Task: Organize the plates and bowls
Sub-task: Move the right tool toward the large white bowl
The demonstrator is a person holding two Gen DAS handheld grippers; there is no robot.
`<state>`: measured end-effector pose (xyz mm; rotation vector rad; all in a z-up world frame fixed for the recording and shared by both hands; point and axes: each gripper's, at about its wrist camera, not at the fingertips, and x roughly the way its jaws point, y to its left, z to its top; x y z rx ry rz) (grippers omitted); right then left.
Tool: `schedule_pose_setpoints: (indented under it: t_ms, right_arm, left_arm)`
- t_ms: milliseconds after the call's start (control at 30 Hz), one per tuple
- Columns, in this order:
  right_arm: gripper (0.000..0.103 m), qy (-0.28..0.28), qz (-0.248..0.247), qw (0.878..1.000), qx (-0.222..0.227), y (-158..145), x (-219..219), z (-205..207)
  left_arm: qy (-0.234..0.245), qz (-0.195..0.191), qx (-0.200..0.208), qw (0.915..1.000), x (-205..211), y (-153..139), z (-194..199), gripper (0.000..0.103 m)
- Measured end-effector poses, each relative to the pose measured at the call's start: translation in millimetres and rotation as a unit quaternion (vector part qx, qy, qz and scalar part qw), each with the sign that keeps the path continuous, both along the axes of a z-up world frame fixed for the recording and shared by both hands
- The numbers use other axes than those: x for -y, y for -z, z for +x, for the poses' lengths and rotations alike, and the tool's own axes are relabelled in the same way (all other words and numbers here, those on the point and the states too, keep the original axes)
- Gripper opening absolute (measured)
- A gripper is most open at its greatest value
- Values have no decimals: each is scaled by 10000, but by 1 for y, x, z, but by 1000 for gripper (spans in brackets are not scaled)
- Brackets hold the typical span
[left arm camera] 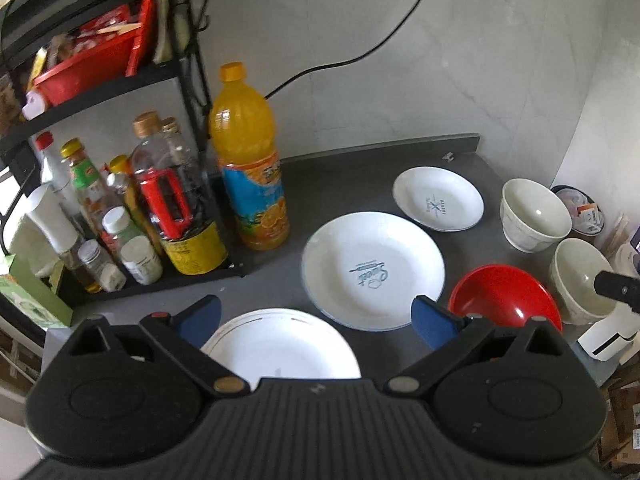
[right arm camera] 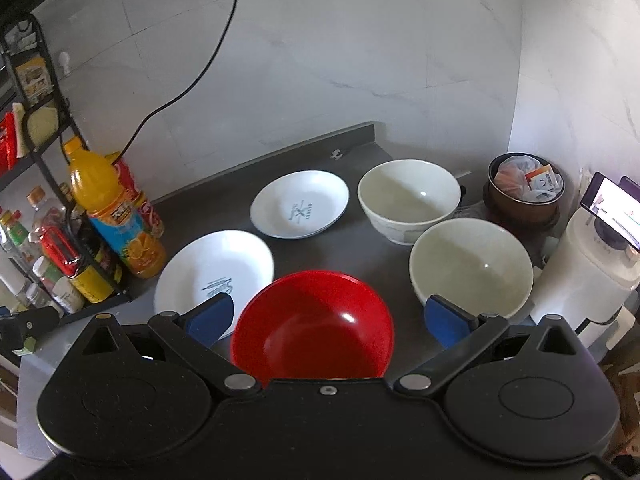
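While nothing is stacked yet, I hold both grippers above a dark grey counter [right arm camera: 360, 256] with all the dishes lying apart. My left gripper [left arm camera: 316, 320] is spread wide and empty over a white plate with a red-lined rim [left arm camera: 288, 344] at six o'clock. A larger white plate with blue print [left arm camera: 374, 268] sits at center, a smaller printed plate [left arm camera: 438, 198] at one o'clock. My right gripper [right arm camera: 326, 320] is likewise released, hovering over the red bowl [right arm camera: 314, 324]. Two cream bowls [right arm camera: 408, 198] [right arm camera: 472, 266] stand at one and three o'clock. I judge the whole sorting remains. The gripper bodies hide the near edges of the rimmed plate and the red bowl; the plates' print is unreadable.
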<state>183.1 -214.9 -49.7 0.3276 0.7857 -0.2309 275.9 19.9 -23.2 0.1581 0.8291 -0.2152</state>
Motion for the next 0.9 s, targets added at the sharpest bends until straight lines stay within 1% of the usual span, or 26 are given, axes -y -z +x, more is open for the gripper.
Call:
schedule_pose_setpoints:
  t_ms: [67,167,300,433,500,567,633,700,767,833,900]
  right_arm:
    - [101,-97,48,9999,30,2,14,3]
    - [99,-252,-103,9996,-17,7,38,10]
    - [97,-448,-94,9989,-71,17,70,15]
    - [97,-627,-46,9980,-93,31,98,16]
    - [93,-682,3,9976,-141,39,112,16]
    - [91,-724,80,9972,-194,47,125,16]
    - [91,-703,281,9969,-224,53,141,17]
    - [90,-762,254,9965,-229,59,150,17]
    - [88,-794,198,9963,-259,63,158,18]
    - [85,-799,302,9960,-266,68,168,18]
    - [84,-810,351,9957,-286,73,176,17]
  left_arm:
    - [-69,-76,-91,9999,13,1,5,100]
    - [-134,-46,-88,9999,43,-1,10,100]
    - [-167,-125,-165,9996,85,0,17,100]
    - [-207,-42,-199,9996,128,7,22,100]
    - [-200,-36,-330,9992,149,13,25,100]
    - [-140,-16,-402,9991,168,17,25,100]
    - [-2,-11,-459,9989,187,22,21,100]
    - [123,92,-410,9990,205,26,17,99]
    - [228,128,-453,9986,221,30,14,97]
    - [289,109,-530,9981,233,34,12,95]
    - [359,136,-548,9978,244,39,13,94]
